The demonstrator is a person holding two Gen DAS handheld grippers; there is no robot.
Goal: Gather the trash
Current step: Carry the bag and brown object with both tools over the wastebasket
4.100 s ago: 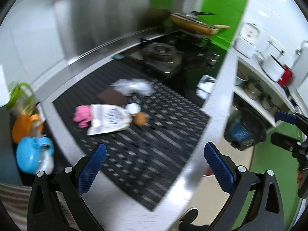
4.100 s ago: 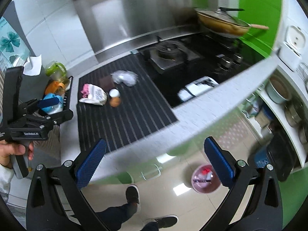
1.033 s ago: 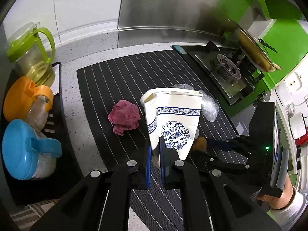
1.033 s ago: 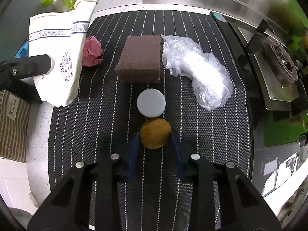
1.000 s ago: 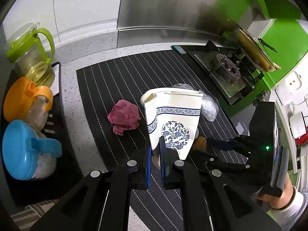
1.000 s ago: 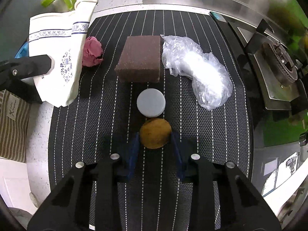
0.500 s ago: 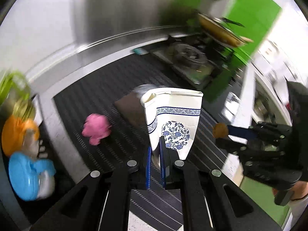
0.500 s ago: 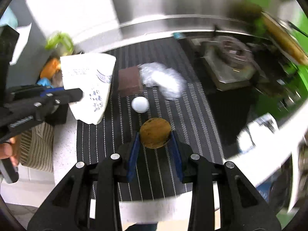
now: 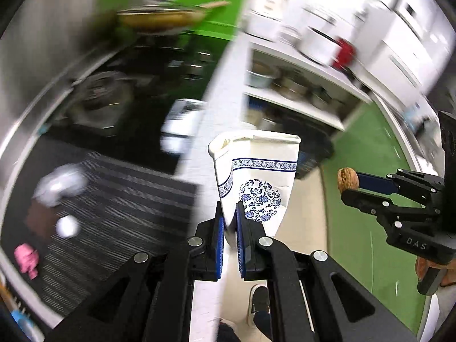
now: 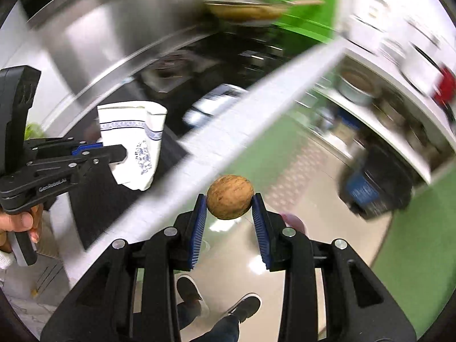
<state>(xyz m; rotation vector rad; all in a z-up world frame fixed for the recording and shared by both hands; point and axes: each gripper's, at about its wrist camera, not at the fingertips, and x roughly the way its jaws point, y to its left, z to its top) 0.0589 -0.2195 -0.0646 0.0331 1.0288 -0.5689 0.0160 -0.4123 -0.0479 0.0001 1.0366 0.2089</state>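
Left gripper (image 9: pixel 230 219): jaws pressed almost together, pinching the lower edge of the paper bag; seen from the side in the right wrist view (image 10: pixel 114 151), gripped by a hand (image 10: pixel 20 223).
Paper bag (image 9: pixel 256 179): white, with a blue band and a blue floral roundel; held upright with its open mouth uppermost, out past the counter edge and over the floor in the left wrist view; in the right wrist view (image 10: pixel 136 142) it hangs in front of the dark mat.
Right gripper (image 10: pixel 229 203): blue pads pinching the walnut from either side; also visible at the right of the left wrist view (image 9: pixel 349 186).
Walnut (image 10: pixel 230 196): round, brown, ridged shell; clamped between the pads, above the pale floor; in the left wrist view (image 9: pixel 347 179) it sits level with the bag, well apart to its right.
Striped mat (image 9: pixel 119 199): dark with thin pale lines, on the counter.
Pink crumpled wad (image 9: pixel 27 258): on the mat, near its left edge.
White round item (image 9: pixel 67 226): on the mat, blurred.
Brown block (image 9: pixel 40 219): just beside the white item, blurred.
Clear plastic wrap (image 9: pixel 61 183): probably crumpled film, too smeared to be sure.
Frying pan (image 9: pixel 162 18): lidded, on the stove behind.
Shoes (image 10: pixel 219 299): a person's pair, on the floor below the right gripper.
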